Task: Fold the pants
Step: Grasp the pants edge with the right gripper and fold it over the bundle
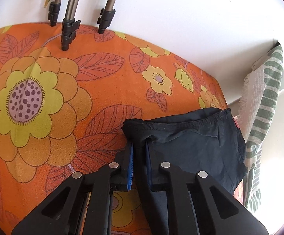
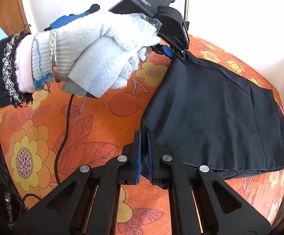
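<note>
Dark navy pants (image 2: 216,117) lie partly folded on the orange flowered tablecloth (image 2: 95,121), toward its right edge. My right gripper (image 2: 144,137) is shut on the near left corner of the pants. My left gripper (image 2: 178,55), held by a white-gloved hand (image 2: 102,58), is shut on the far corner and lifts it slightly. In the left wrist view the left gripper (image 1: 140,146) pinches a bunched fold of the pants (image 1: 190,141) between its blue pads.
Three metal tripod legs (image 1: 69,25) stand at the table's far edge by a white wall. A white and green striped cloth (image 1: 263,117) hangs past the right edge. A black cable (image 2: 63,137) trails over the tablecloth at left.
</note>
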{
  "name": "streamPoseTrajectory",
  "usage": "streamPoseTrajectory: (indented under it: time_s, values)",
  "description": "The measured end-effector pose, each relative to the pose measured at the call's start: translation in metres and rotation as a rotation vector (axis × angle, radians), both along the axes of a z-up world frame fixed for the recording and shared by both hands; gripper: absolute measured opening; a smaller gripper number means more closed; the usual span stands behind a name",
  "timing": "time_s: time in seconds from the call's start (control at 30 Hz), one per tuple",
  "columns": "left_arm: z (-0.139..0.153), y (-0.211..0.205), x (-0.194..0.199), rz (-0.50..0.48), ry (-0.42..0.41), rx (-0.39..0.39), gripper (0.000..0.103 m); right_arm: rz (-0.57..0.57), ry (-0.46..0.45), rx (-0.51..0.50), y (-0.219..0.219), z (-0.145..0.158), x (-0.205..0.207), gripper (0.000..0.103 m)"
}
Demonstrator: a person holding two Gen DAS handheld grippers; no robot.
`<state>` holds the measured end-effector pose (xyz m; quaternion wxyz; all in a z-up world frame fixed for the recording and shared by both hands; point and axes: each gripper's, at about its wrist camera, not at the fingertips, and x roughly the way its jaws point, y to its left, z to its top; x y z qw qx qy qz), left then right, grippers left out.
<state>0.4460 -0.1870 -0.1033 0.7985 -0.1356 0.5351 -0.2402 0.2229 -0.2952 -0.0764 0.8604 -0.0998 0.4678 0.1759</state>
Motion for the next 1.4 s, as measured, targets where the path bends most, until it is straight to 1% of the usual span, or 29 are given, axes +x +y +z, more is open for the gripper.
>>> streamPoseTrajectory:
  time_s: [0.23, 0.33, 0.4, 0.6, 0.73, 0.8, 0.93, 1.1, 1.17, 1.2, 1.23, 1.33, 1.4]
  values:
    - [0.034, -0.014, -0.001, -0.028, -0.058, -0.002, 0.007, -0.061, -0.059, 0.102, -0.028, 0.035, -0.004, 0.005]
    - [0.053, -0.03, -0.003, -0.051, -0.1, 0.003, 0.007, -0.091, -0.083, 0.142, -0.042, 0.051, -0.011, 0.005]
    - [0.066, -0.044, -0.004, -0.071, -0.123, 0.006, 0.006, -0.103, -0.106, 0.148, -0.051, 0.062, -0.013, 0.005]
    - [0.099, -0.105, -0.004, -0.138, -0.184, 0.004, 0.007, -0.167, -0.176, 0.169, -0.093, 0.092, -0.016, 0.005]
    - [0.105, -0.157, -0.003, -0.178, -0.194, 0.001, 0.006, -0.232, -0.204, 0.177, -0.134, 0.103, -0.014, 0.005]
    - [0.103, -0.184, -0.003, -0.201, -0.195, -0.003, 0.007, -0.275, -0.22, 0.16, -0.158, 0.106, -0.015, 0.005]
    - [0.093, -0.238, -0.005, -0.25, -0.203, 0.008, 0.007, -0.358, -0.225, 0.135, -0.205, 0.105, -0.018, 0.005]
    - [0.069, -0.288, -0.002, -0.272, -0.175, 0.024, 0.007, -0.46, -0.2, 0.115, -0.264, 0.088, -0.017, 0.005]
    - [0.06, -0.302, 0.0, -0.271, -0.169, 0.036, 0.006, -0.494, -0.183, 0.12, -0.283, 0.076, -0.016, 0.005]
    - [0.057, -0.307, 0.0, -0.275, -0.173, 0.044, 0.003, -0.508, -0.174, 0.12, -0.291, 0.07, -0.015, 0.005]
    - [0.054, -0.311, 0.0, -0.276, -0.176, 0.052, 0.002, -0.519, -0.165, 0.121, -0.297, 0.063, -0.014, 0.005]
    - [0.048, -0.321, 0.0, -0.276, -0.175, 0.063, 0.002, -0.547, -0.135, 0.135, -0.313, 0.045, -0.01, 0.005]
    - [0.046, -0.325, -0.002, -0.288, -0.19, 0.081, 0.002, -0.561, -0.121, 0.146, -0.319, 0.034, -0.008, 0.005]
